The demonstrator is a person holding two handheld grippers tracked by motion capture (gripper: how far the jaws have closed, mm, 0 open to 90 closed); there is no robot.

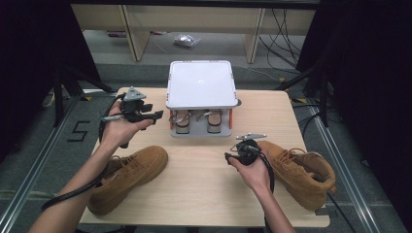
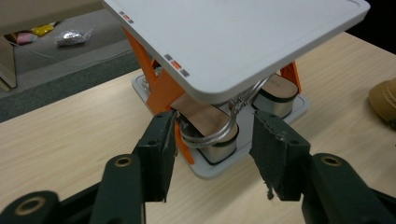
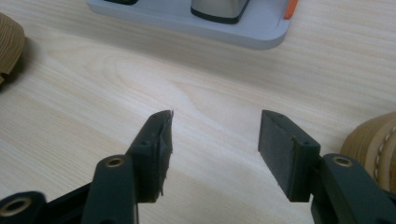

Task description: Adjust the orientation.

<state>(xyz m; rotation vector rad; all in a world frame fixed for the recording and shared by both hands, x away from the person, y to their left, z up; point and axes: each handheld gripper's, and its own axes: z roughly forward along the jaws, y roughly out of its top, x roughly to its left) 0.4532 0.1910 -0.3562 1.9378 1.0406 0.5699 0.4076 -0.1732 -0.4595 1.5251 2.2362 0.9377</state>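
A: Tan suede is lying at both lower corners of the high view: the left boot [image 1: 127,177] is resting on its side at the lower left, the right boot [image 1: 300,172] at the lower right, both on the wooden table [image 1: 204,184] and well apart.

B: And the rack [image 1: 201,99] at upper centre, is it taking them yet?

A: Not yet. The white top plate [image 2: 243,42] is sitting on orange posts [image 2: 161,84], and underneath, two metal-sided foot forms [image 2: 212,133] with a wire loop [image 2: 219,126] are standing bare. Nothing is sitting on them.

B: What are the grippers doing?

A: The left gripper [image 1: 154,116] is hovering left of the rack, pointing toward it. In the left gripper view its jaws are standing apart with nothing pressed between them; one foot form is showing through the gap, farther off. The right gripper [image 1: 228,156] is hanging at centre right, just beside the right boot, and in the right gripper view its jaws are parted over bare wood, holding nothing.

B: So how far along are we looking?

A: I am judging it as early. If the boots are going onto the forms, both are waiting, and neither is being gripped. Picking up, carrying and seating each boot all seem to be remaining.
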